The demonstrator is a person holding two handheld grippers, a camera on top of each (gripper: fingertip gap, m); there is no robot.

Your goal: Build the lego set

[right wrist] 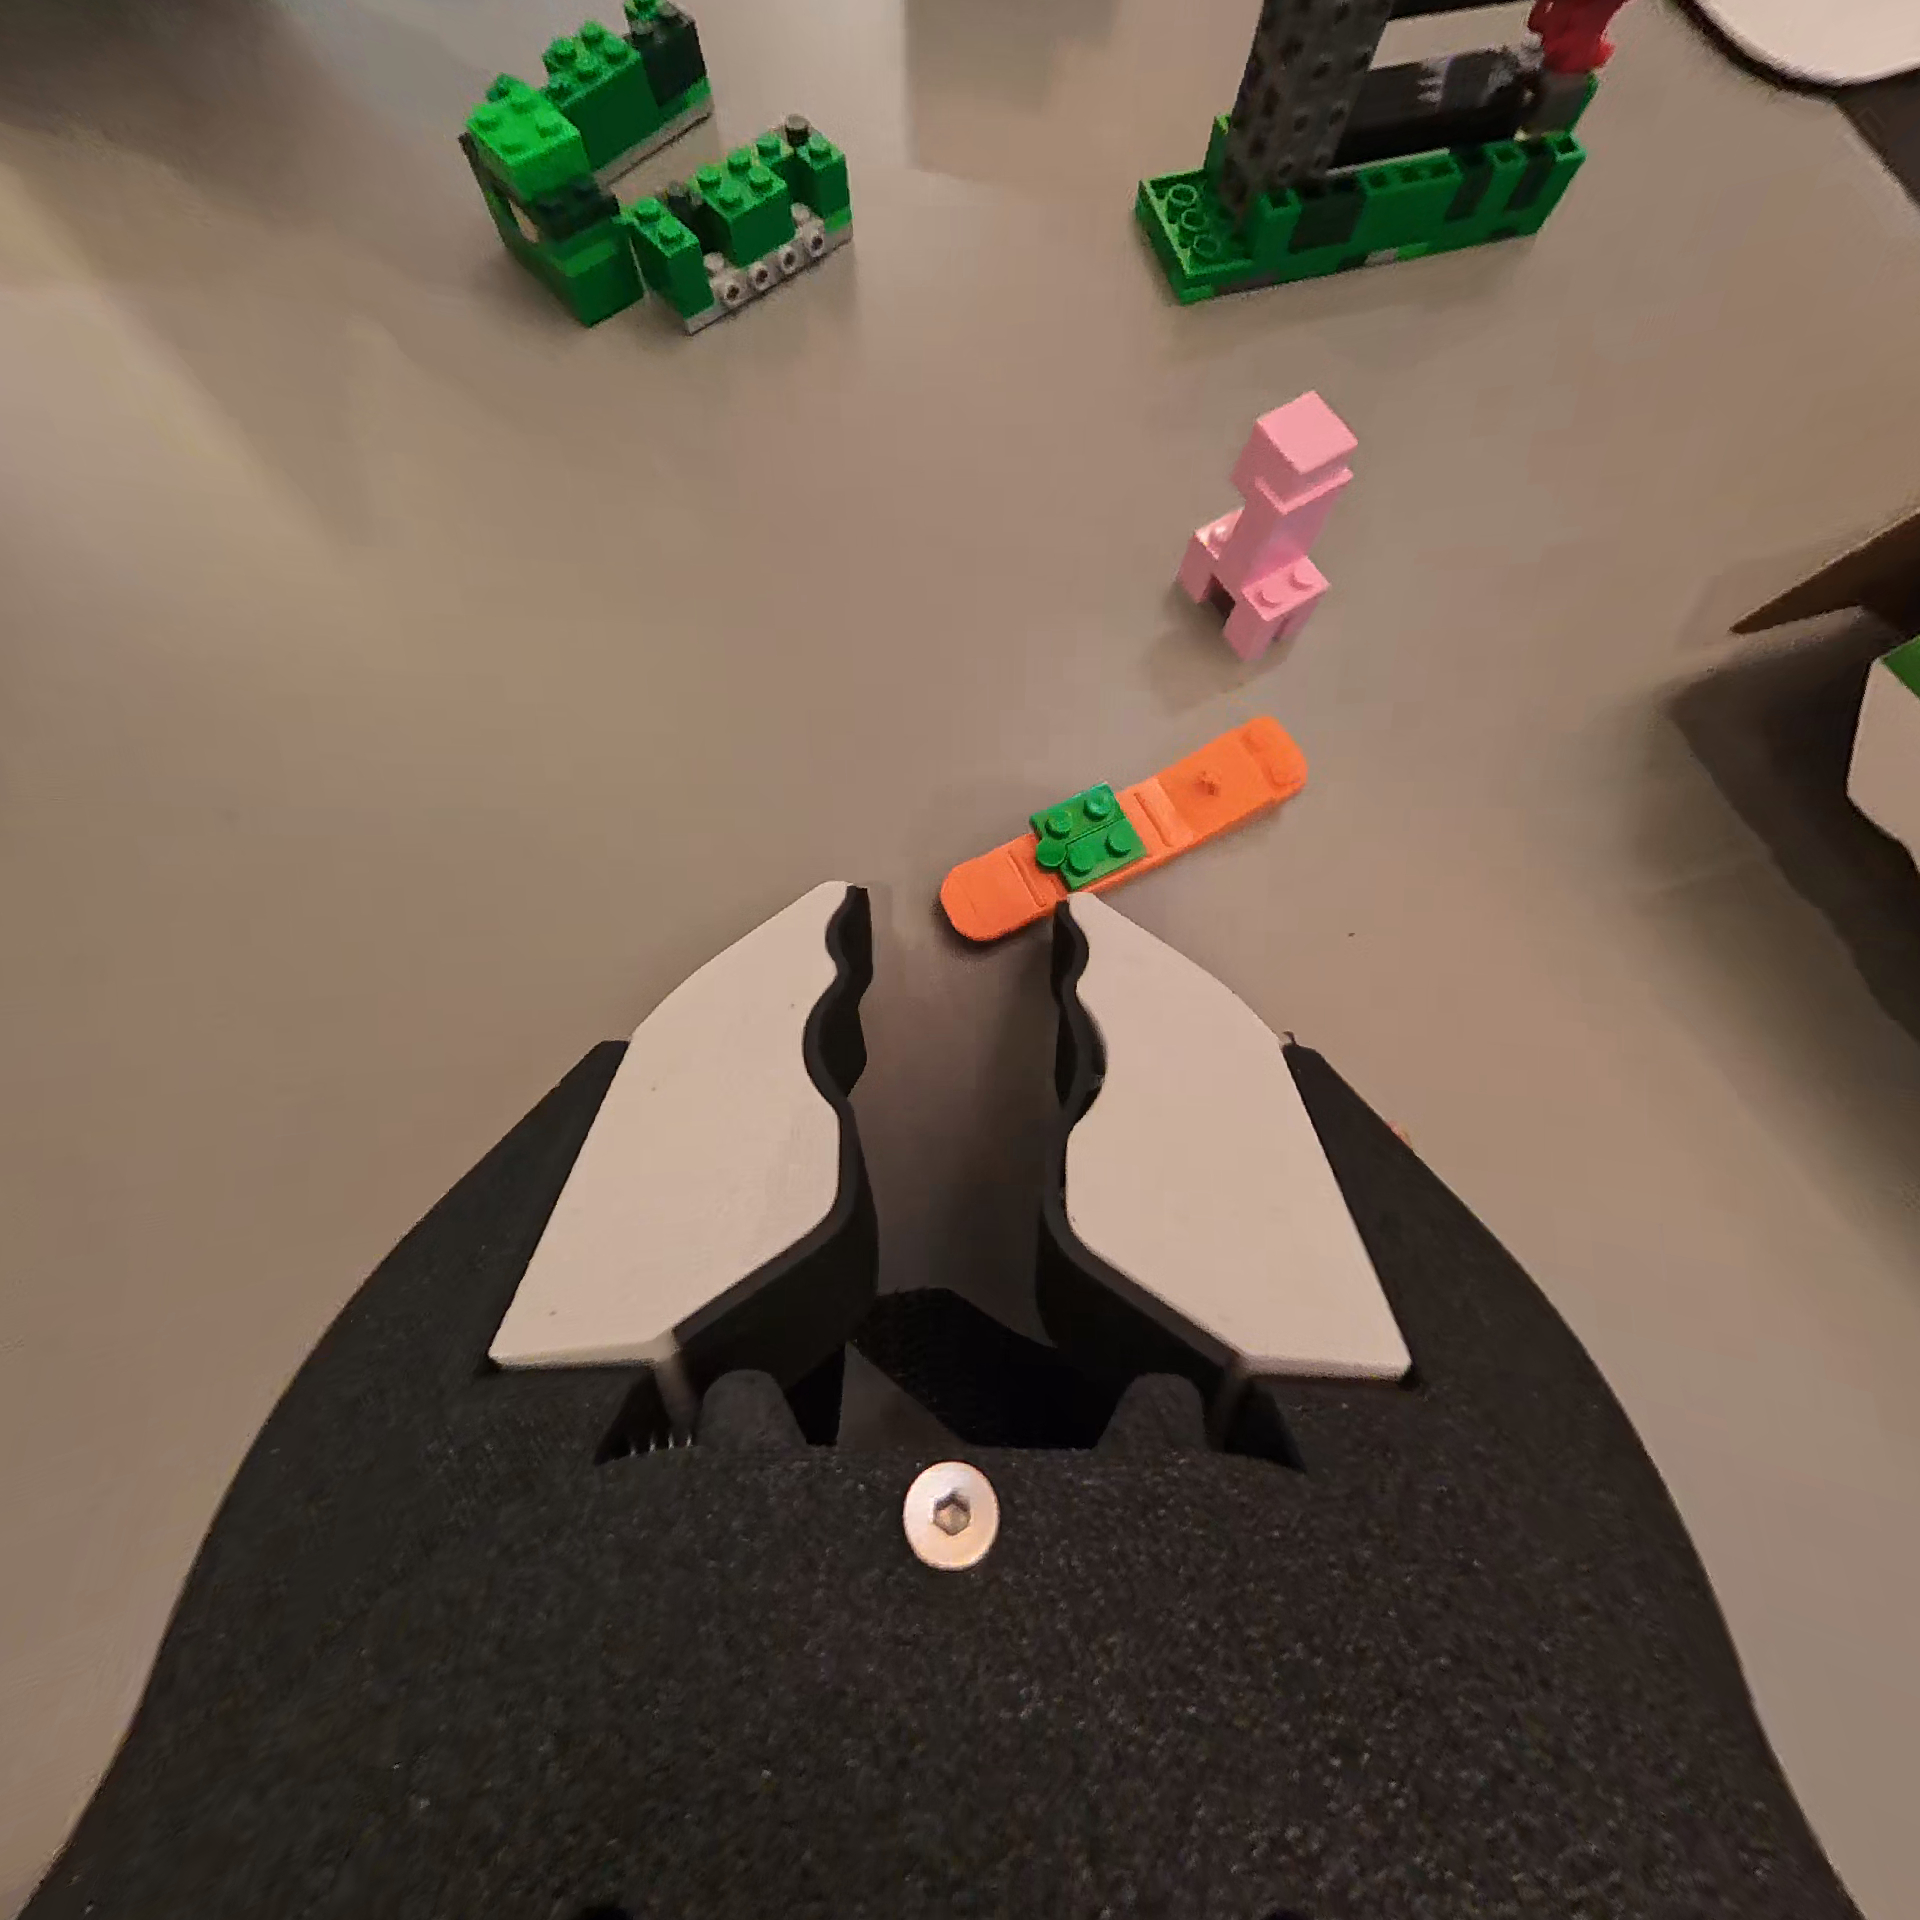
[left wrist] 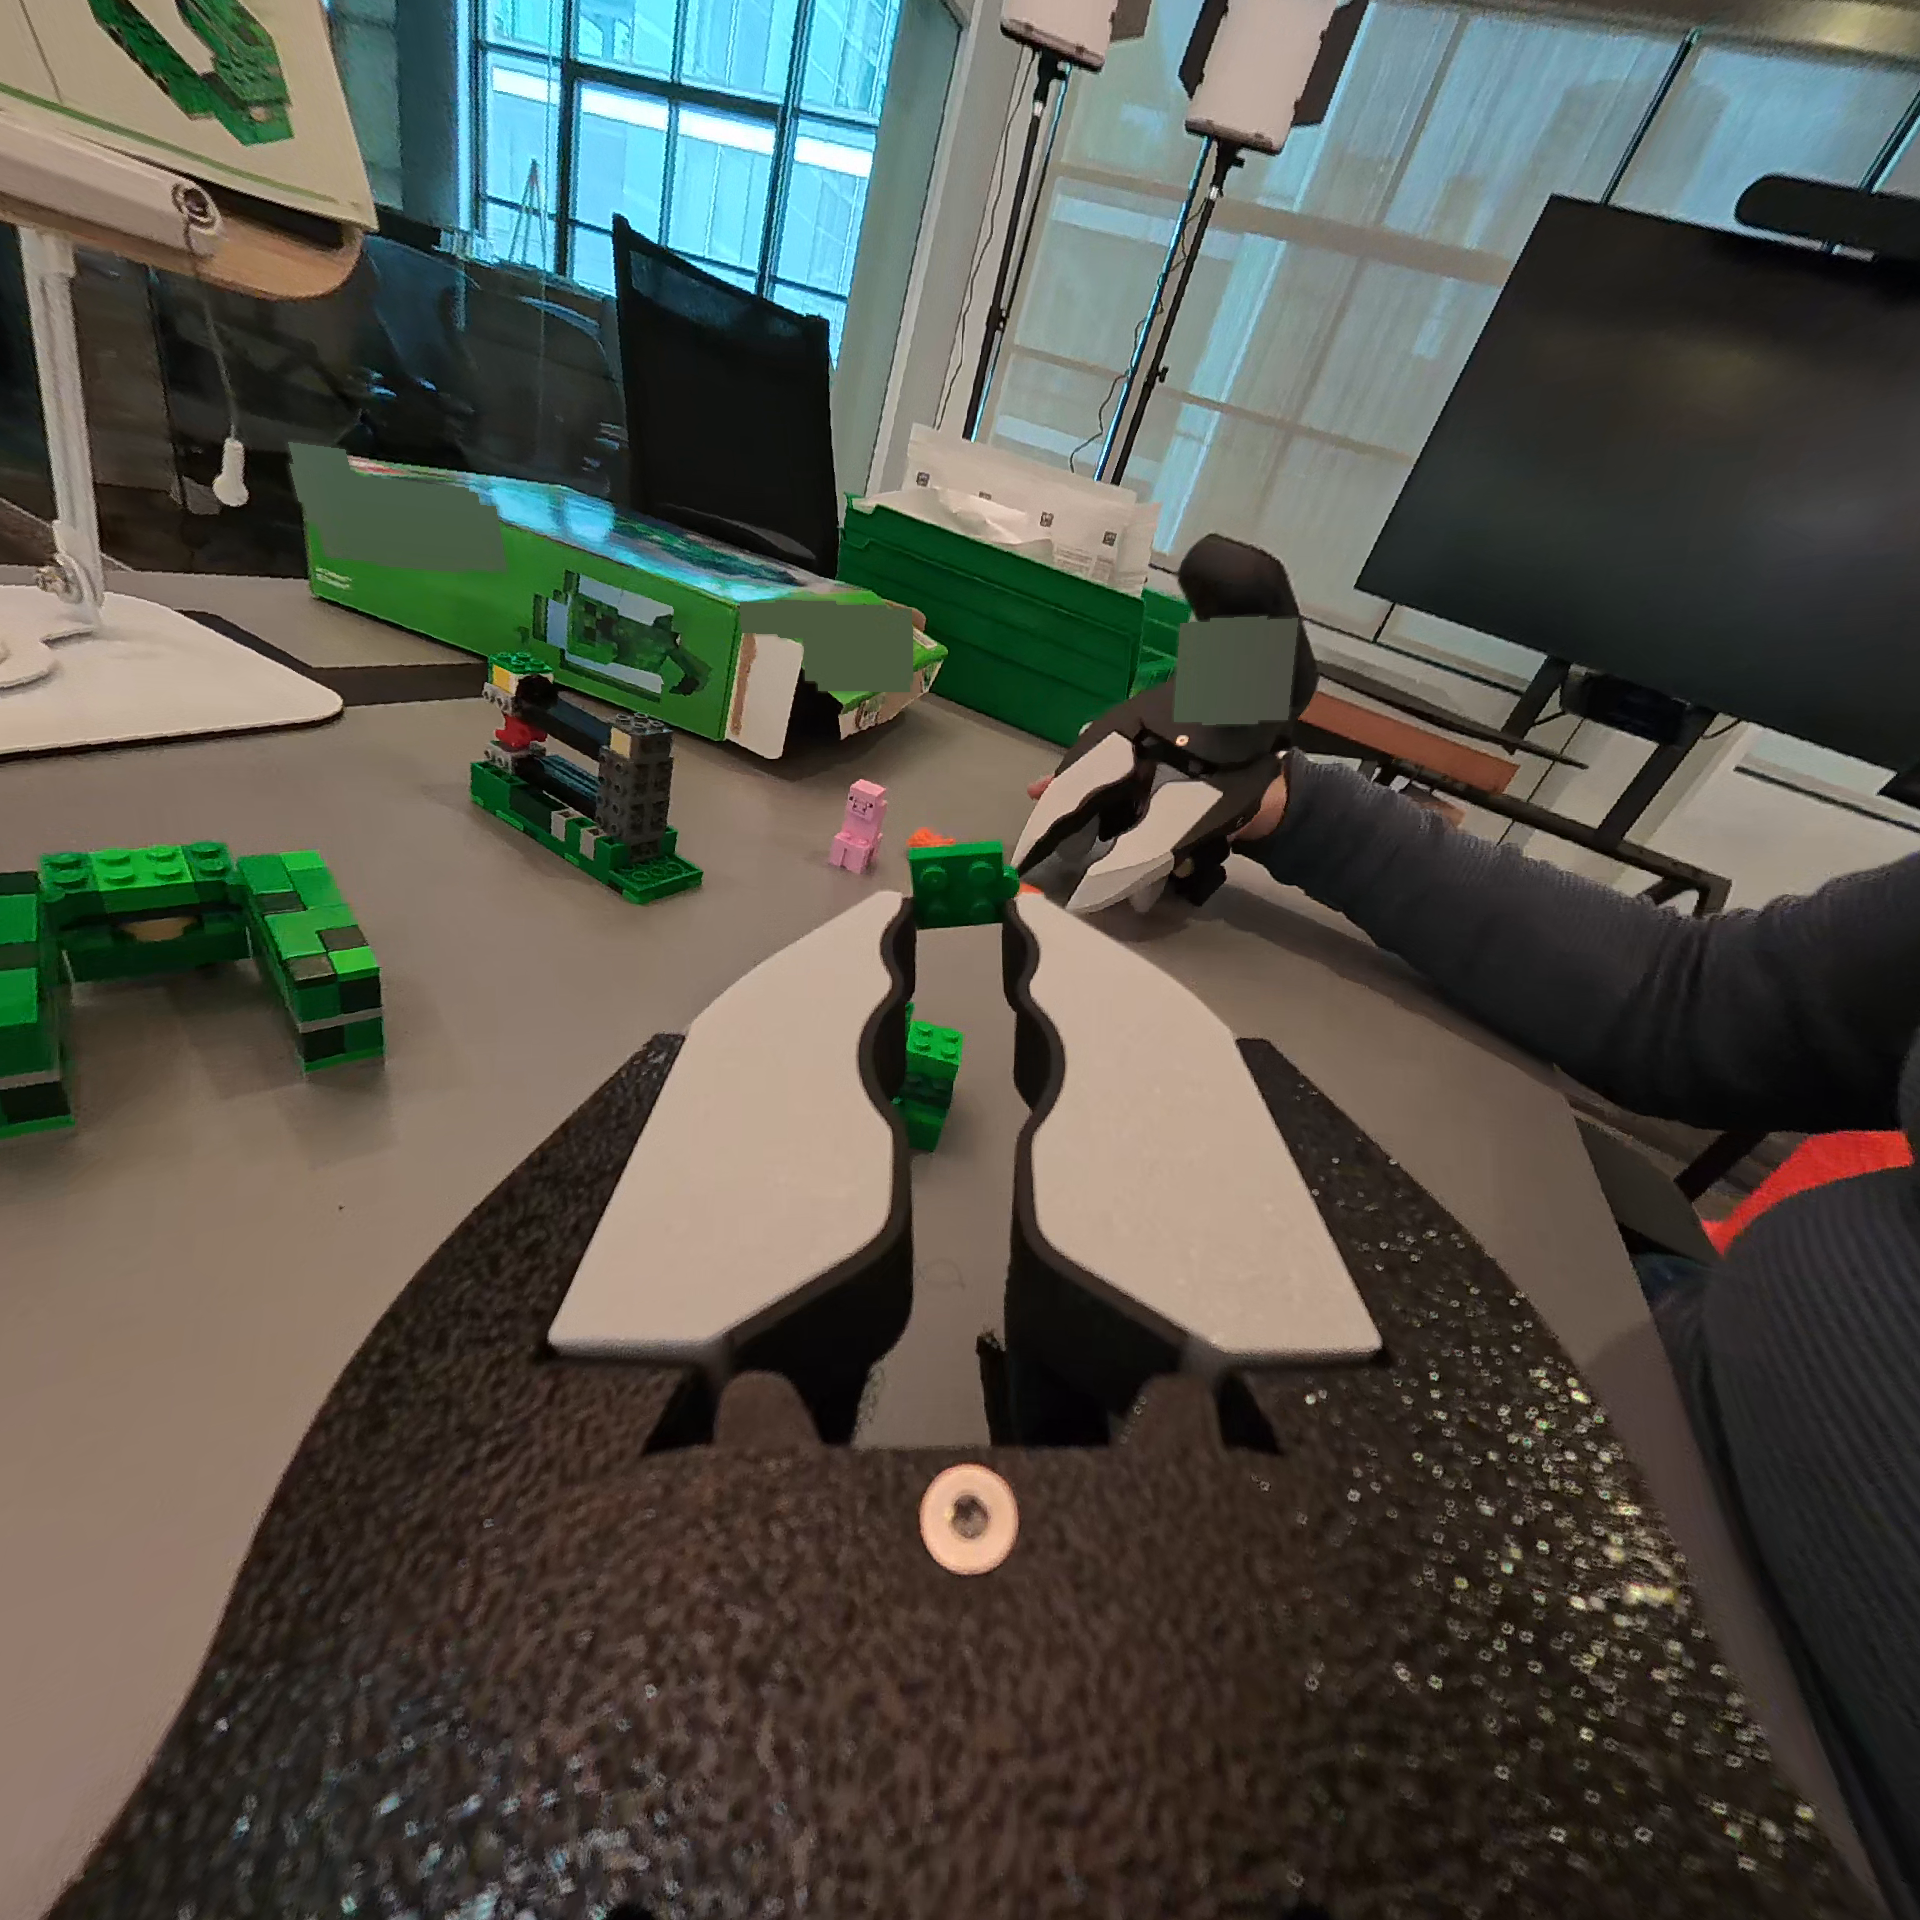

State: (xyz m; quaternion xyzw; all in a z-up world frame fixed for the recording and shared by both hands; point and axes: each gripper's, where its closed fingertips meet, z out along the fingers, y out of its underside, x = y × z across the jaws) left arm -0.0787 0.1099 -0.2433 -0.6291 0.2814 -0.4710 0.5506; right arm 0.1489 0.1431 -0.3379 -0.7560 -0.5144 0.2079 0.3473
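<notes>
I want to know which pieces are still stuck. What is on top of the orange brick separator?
Small green plates sit across the orange brick separator near its middle, studs up. The seam suggests two plates side by side. What lies beneath them is covered. The rest of its top is bare.

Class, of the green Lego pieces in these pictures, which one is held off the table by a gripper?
The small green square plate, pinched at the left gripper tips; the other green builds rest on the grey table.

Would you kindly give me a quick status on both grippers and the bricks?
Left gripper shut on green brick, above the table. Right gripper open, empty, near orange tool carrying small green plates. Pink pig beyond, not blocking.
</notes>
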